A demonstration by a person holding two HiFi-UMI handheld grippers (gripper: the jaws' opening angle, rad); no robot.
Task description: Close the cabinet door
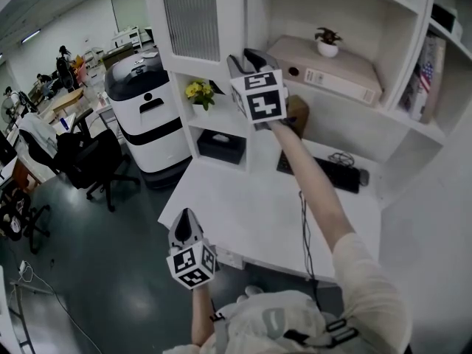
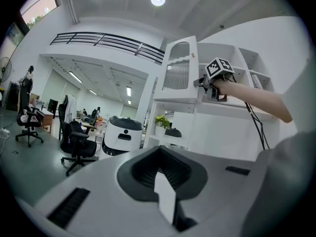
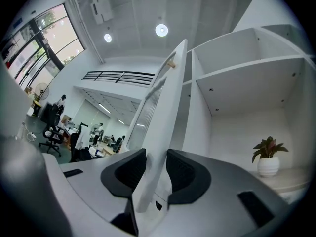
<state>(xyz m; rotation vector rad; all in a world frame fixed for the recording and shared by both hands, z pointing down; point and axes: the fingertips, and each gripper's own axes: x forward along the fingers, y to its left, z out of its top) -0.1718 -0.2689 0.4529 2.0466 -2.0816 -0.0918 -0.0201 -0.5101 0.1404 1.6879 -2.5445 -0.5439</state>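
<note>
White shelving is framing the open cabinet door, whose edge the right gripper is pinching; the left gripper is idling, jaws together. Closing is seemingly just starting, so swinging the door flush is likely coming next.

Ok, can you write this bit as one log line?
right tongs: clamped on door edge | left tongs: shut, empty | door: open
</note>
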